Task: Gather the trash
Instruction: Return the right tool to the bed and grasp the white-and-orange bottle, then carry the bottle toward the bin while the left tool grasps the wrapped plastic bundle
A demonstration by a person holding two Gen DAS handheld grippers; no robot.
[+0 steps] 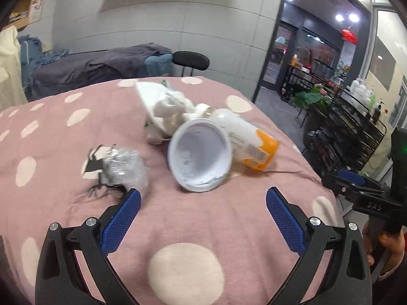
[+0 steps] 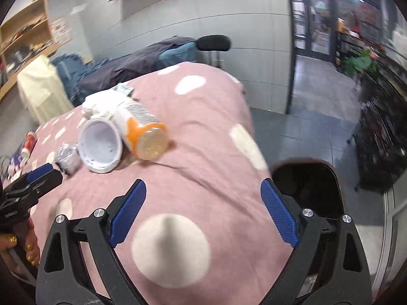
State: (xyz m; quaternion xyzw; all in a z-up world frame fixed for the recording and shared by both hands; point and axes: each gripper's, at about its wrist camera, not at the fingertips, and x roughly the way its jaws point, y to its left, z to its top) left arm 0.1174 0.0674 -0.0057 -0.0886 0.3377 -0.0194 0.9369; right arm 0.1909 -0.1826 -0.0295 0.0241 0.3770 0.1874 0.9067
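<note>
Both grippers, left (image 1: pixel 203 198) and right (image 2: pixel 203 190), angle down over the bedspread (image 1: pixel 229 228), jaws wide, empty. "DAS" reads on the right gripper's body.

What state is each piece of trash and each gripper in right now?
white cup: on its side, mouth toward the cameras, looks empty.
orange-and-white bottle: lying down, against the cup.
crumpled tissue: wadded, behind the cup.
clear plastic wad: crumpled, loose on the bedspread.
left gripper: open, empty.
right gripper: open, empty.
</note>
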